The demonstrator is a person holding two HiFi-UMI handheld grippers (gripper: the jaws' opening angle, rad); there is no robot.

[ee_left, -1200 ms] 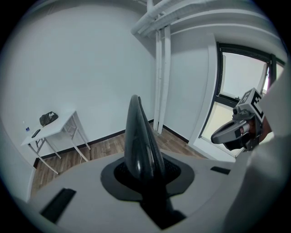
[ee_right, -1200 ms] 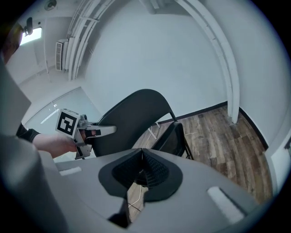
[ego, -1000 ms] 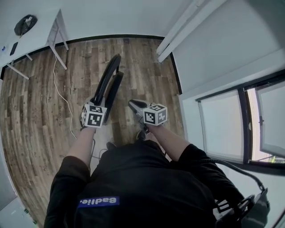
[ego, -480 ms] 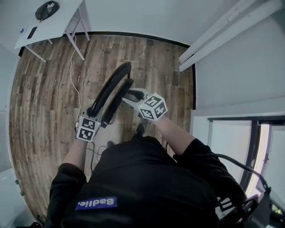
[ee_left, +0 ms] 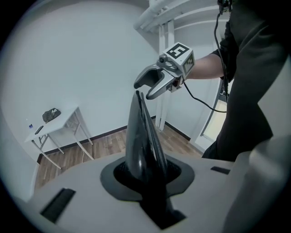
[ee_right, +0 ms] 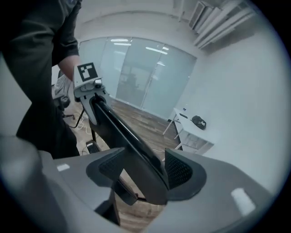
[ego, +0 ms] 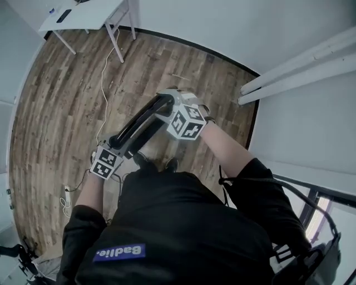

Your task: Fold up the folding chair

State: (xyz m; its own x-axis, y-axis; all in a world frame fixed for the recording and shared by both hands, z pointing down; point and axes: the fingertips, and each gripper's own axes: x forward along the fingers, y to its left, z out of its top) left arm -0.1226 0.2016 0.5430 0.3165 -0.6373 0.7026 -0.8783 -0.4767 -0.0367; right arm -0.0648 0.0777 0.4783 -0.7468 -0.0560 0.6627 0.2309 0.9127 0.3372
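Clamping of the folding chair (ego: pixel 142 119) is performed by the left gripper (ee_left: pixel 146 179), which is held nearest the person (ego: pixel 178 222), at the lower left of the head view. In the left gripper view its jaws are seen pressed against a black edge of the chair, with the dark pads seated on both sides of it. The chair is presented edge-on as a narrow black form with its panels lying close together. It is slanted from the left gripper upward and away to the right gripper (ego: pixel 167 102). It is located directly in front of the person, above the shoes (ego: pixel 146 161).

At the far end of the chair, the right gripper is positioned over the curved top edge. Its jaws have just been opening and are now spread. In the right gripper view the chair's edge passes between the ribbed pads (ee_right: pixel 181 170) and is clear of the pad at that view's left. Whether it touches the other pad cannot be determined.

Beyond the chair, a wooden plank floor (ego: pixel 61 100) is shown, across which a white cable (ego: pixel 104 92) is laid. A white table (ego: pixel 89 14) on thin legs is placed at the far wall (ego: pixel 222 22), with a small dark item on its top. Two white beams (ego: pixel 300 69) are seen at the right.
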